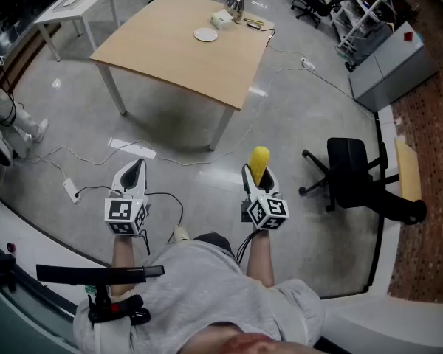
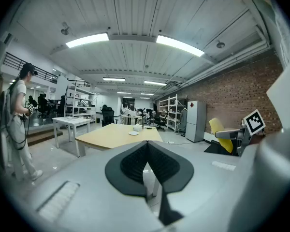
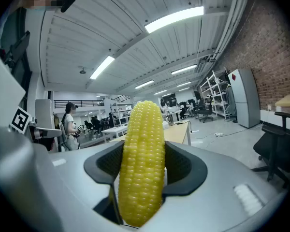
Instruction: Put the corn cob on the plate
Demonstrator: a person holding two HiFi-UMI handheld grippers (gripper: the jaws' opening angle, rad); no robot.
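A yellow corn cob [image 3: 142,163] stands upright between the jaws of my right gripper [image 3: 144,170], which is shut on it; in the head view the corn cob [image 1: 259,162] pokes out past my right gripper [image 1: 258,174]. My left gripper [image 1: 134,172] hangs beside it over the floor, shut with nothing in it; its pads [image 2: 135,163] meet. A small white plate [image 1: 205,35] lies on the far side of the wooden table [image 1: 170,57], well ahead of both grippers. The plate [image 2: 133,133] is tiny and distant in the left gripper view.
A white box [image 1: 221,19], a metal kettle [image 1: 235,5] and small items sit by the plate. A black office chair [image 1: 351,174] stands at the right. Cables and a power strip [image 1: 71,190] lie on the concrete floor. A white table [image 1: 77,6] stands far left; a person [image 2: 17,120] stands at the left.
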